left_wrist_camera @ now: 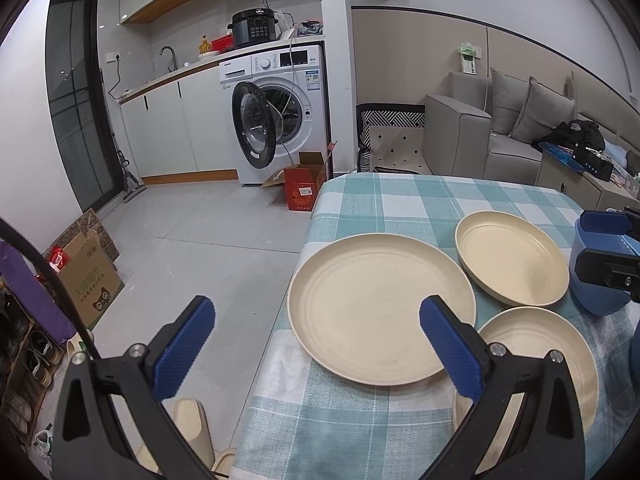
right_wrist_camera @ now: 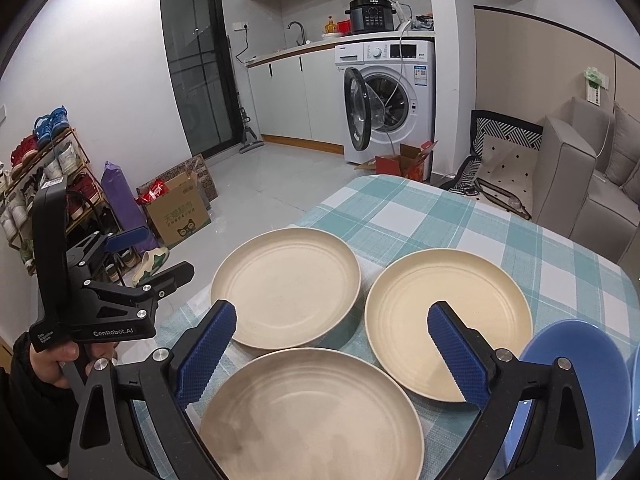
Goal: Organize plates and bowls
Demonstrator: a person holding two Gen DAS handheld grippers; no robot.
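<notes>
Three cream plates on the checked table (right_wrist_camera: 420, 216): far-left plate (right_wrist_camera: 286, 286) near the table's left edge, far-right plate (right_wrist_camera: 448, 322) beside it, near plate (right_wrist_camera: 310, 416) closest to the right wrist camera, all upright and empty. Blue bowl (right_wrist_camera: 576, 384) just right of the far-right plate, contents not visible. Right hand-held gripper (right_wrist_camera: 332, 354) spread wide above the near plate, holding nothing. Left hand-held gripper (left_wrist_camera: 316, 350) likewise wide and empty, one finger out past the table's edge over the floor, the other over the plates. "GenRobot.AI" printed on the left hand-held gripper's body in the right wrist view. Beyond, a cardboard box (right_wrist_camera: 178, 216) with green print on the floor, a washing machine (right_wrist_camera: 390, 100) with its door open, a black cooker (right_wrist_camera: 370, 16) on top.
</notes>
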